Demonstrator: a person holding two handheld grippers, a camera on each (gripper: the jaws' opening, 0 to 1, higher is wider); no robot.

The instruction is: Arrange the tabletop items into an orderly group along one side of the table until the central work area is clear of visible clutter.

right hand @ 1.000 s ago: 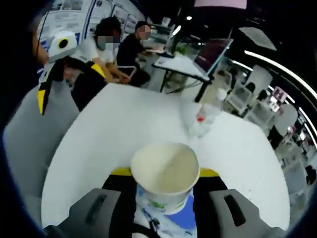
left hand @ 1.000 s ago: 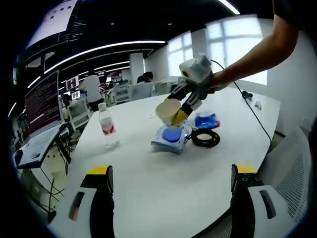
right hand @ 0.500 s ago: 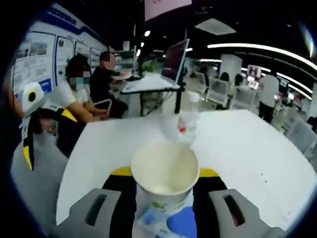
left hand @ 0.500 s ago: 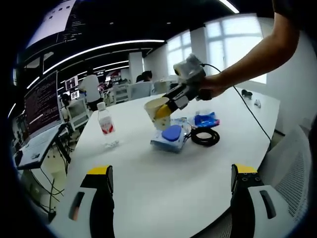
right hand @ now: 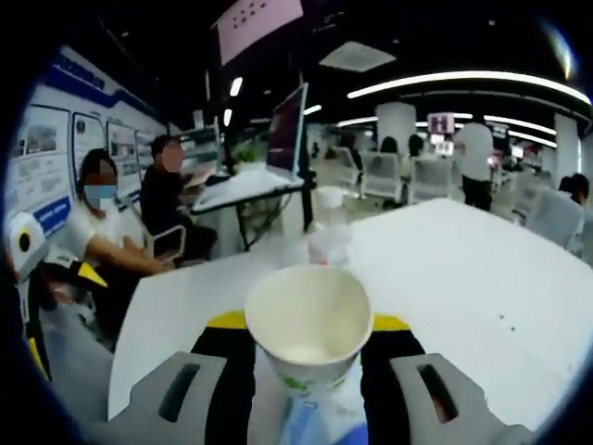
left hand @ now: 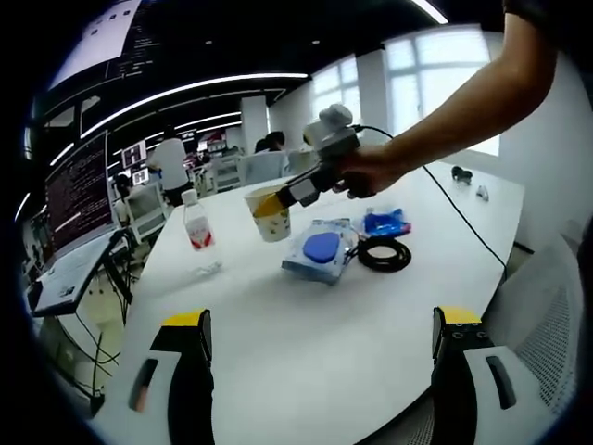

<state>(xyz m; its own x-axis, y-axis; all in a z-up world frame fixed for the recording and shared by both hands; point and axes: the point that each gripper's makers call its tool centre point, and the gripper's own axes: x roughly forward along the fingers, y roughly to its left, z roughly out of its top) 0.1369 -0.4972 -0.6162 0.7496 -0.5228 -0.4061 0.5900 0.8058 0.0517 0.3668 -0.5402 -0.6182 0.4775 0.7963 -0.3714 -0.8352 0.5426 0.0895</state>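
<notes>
From my left gripper view I see the right gripper (left hand: 275, 201) held above the white surface (left hand: 306, 343), its jaws pinching the paper cup (left hand: 268, 214) clear of the tabletop, cup tilted a little. At about 9 o'clock from the cup stands the water bottle (left hand: 197, 234), upright and near but apart from it. At 4 o'clock from the cup lies the pale packet with a blue disc (left hand: 320, 256) on it, and just past that, at 3 o'clock, a coil of black cable (left hand: 384, 255) and a small blue pack (left hand: 385, 222) behind it. My own left gripper (left hand: 320, 357) has its jaws spread wide over bare surface, holding nothing. In the right gripper view the paper cup (right hand: 309, 328) sits squarely between the jaws of the right gripper (right hand: 308, 348), mouth toward the lens and empty as far as I can see; the bottle (right hand: 329, 234) stands at 12 o'clock straight beyond it (it blocks the line ahead). The left gripper (right hand: 37, 311) shows at 9 o'clock, and seated people (right hand: 139, 213) sit past the surface's edge.
</notes>
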